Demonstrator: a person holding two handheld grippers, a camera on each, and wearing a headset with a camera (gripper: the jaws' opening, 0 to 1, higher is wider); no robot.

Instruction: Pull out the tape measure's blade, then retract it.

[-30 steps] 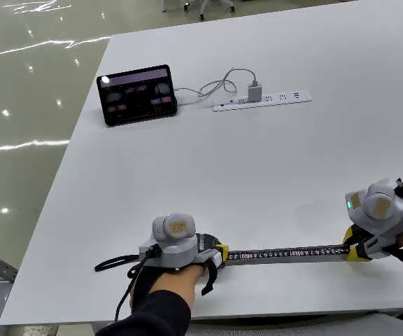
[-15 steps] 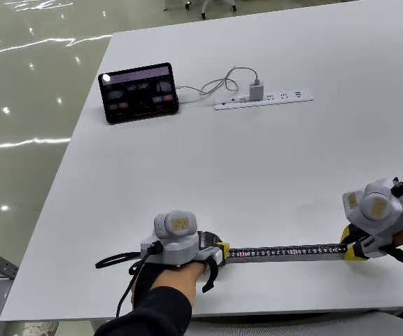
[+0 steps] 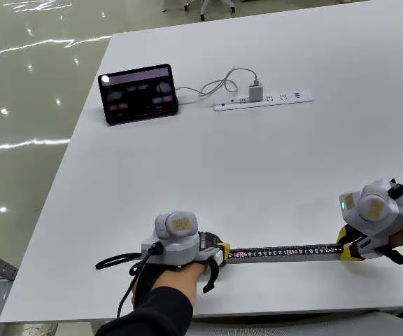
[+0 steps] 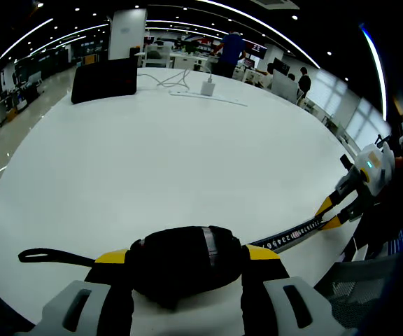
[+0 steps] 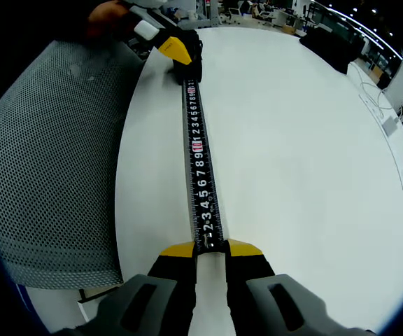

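A black tape measure case (image 3: 207, 243) sits on the white table (image 3: 257, 168) near its front edge. My left gripper (image 3: 215, 250) is shut on the case (image 4: 184, 262), with a yellow-tipped jaw on each side. The blade (image 3: 282, 251) lies flat along the table to the right. My right gripper (image 3: 344, 250) is shut on the blade's end. In the right gripper view the numbered blade (image 5: 200, 161) runs from my right gripper (image 5: 210, 246) to the case (image 5: 192, 61). The left gripper view has the blade (image 4: 292, 235) reaching the right gripper (image 4: 331, 213).
A dark tablet (image 3: 138, 93) stands at the back left. Beside it lies a white power strip (image 3: 261, 100) with a charger and cable. The case's black strap (image 3: 114, 262) trails left. A grey mesh chair (image 5: 54, 161) is just past the table's front edge.
My right gripper has moved a little left toward the case with the blade end, so slightly less blade lies out. The left gripper and case have stayed put.
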